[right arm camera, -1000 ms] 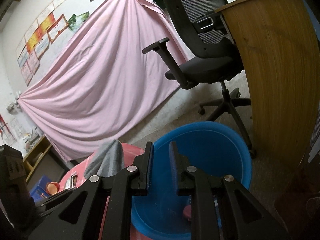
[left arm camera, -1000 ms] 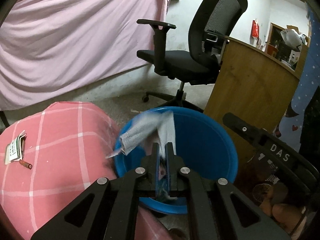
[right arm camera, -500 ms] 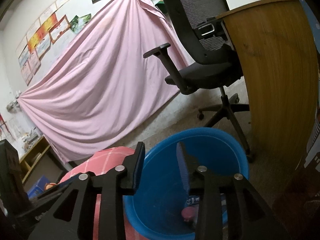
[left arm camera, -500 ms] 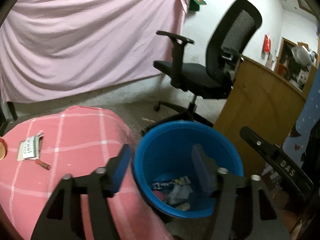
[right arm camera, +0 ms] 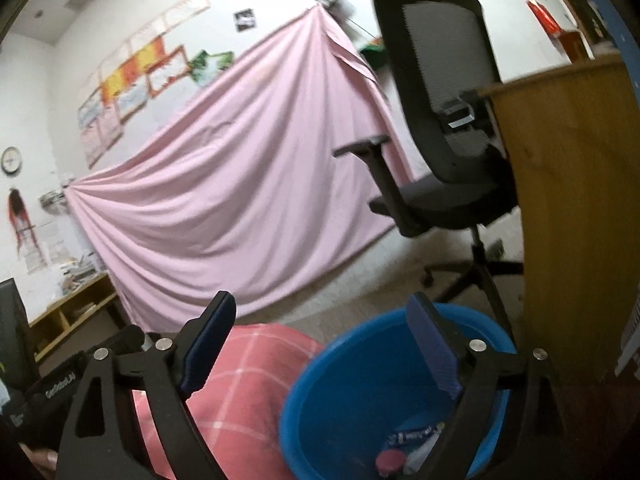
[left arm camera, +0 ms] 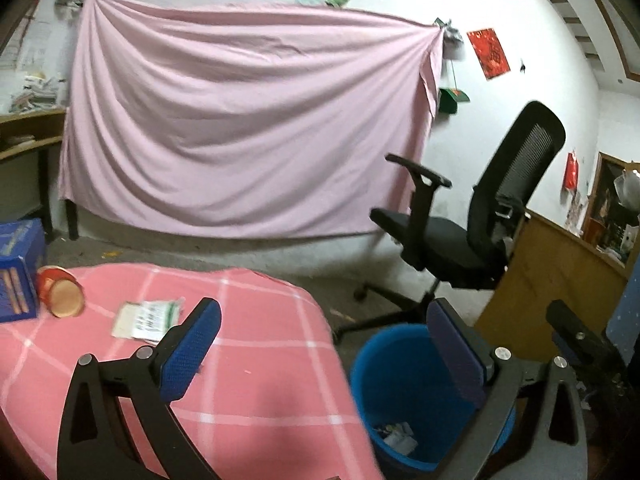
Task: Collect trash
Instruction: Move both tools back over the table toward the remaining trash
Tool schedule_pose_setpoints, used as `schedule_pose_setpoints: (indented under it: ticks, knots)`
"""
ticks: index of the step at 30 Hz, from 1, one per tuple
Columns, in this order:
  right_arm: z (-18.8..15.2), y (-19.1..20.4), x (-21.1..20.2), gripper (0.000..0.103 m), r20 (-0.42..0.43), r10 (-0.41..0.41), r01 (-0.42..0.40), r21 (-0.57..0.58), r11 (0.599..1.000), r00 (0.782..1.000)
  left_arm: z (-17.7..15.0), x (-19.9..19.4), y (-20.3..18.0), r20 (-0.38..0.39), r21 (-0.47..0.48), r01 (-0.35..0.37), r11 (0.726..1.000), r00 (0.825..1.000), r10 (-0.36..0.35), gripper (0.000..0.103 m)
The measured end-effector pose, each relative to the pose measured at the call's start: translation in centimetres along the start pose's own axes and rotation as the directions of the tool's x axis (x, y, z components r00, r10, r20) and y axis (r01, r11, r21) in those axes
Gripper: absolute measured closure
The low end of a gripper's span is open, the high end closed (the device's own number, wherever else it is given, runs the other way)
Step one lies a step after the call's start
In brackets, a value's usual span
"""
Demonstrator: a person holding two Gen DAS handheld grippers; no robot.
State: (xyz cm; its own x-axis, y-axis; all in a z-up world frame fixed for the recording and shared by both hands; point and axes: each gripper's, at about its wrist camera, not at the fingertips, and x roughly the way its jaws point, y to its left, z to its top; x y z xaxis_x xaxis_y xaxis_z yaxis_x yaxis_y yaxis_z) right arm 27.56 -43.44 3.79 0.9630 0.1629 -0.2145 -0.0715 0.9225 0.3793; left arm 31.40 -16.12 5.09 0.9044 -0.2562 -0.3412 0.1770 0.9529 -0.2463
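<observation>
Both tools just spread wide, empty, round blue plastic bucket [left arm camera: 404,364] holding crumpled, perhaps paper, wrappers [right arm camera: 416,440], checked pink cloth [left arm camera: 260,344]

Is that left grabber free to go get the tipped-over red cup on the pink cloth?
Probably yes. The left gripper is open with nothing between its fingers, and the red cup lies exposed on the pink checked cloth with only a flat packet nearby.
</observation>
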Motion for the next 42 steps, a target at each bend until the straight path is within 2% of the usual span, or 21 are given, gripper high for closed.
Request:
schedule_pose_setpoints:
  ticks: [2,8,14,22,28,32,37,39,41,42]
  knots:
    - [0.1,0.9,-0.1,0.0,0.024,0.023,-0.023,-0.022,0.999,0.999,0.2,-0.8,0.9,0.026,0.008,-0.022,1.0,0.999,0.022,0.002]
    - [0.2,4.8,-0.1,0.0,0.071,0.085,-0.076,-0.12,0.99,0.994,0.6,-3.1,4.2,0.087,-0.002,-0.081,0.997,0.993,0.08,0.002]
    - [-0.1,8.8,0.4,0.0,0.102,0.134,-0.113,-0.193,0.975,0.986,0.7,-5.7,8.2,0.145,-0.018,-0.147,0.989,0.978,0.148,0.002]
    - [-1.5,13.8,2.5,0.0,0.062,0.185,-0.164,-0.252,0.954,0.981,-0.1,-7.9,13.3,0.17,0.018,-0.238,0.971,0.958,0.231,0.002]
    - [-3.2,17.1,4.7,0.0,-0.037,0.192,-0.194,-0.307,0.932,0.981,-1.4,-7.0,16.1,0.091,0.082,-0.275,0.958,0.959,0.268,0.002]
    - [-4.8,18.3,7.3,0.0,-0.155,0.16,-0.203,-0.322,0.925,0.975,-2.1,-5.5,17.9,-0.005,0.094,-0.249,0.964,0.968,0.25,0.002]
    - [-6.3,18.5,10.5,0.003,-0.301,0.131,-0.22,-0.287,0.932,0.945,-2.3,-3.6,19.3,-0.123,0.071,-0.233,0.97,0.963,0.24,0.003]
    - [-6.7,18.6,11.3,0.014,-0.342,0.121,-0.225,-0.283,0.932,0.932,-2.5,-2.7,19.5,-0.169,0.061,-0.214,0.975,0.96,0.221,0.004]
    - [-7.1,18.7,12.3,0.022,-0.395,0.105,-0.23,-0.284,0.931,0.913,-2.4,-1.9,19.6,-0.208,0.065,-0.199,0.978,0.955,0.209,0.011]
    - [-7.4,18.8,12.9,0.023,-0.429,0.101,-0.24,-0.284,0.928,0.898,-2.4,-1.5,19.5,-0.225,0.072,-0.188,0.98,0.954,0.199,0.016]
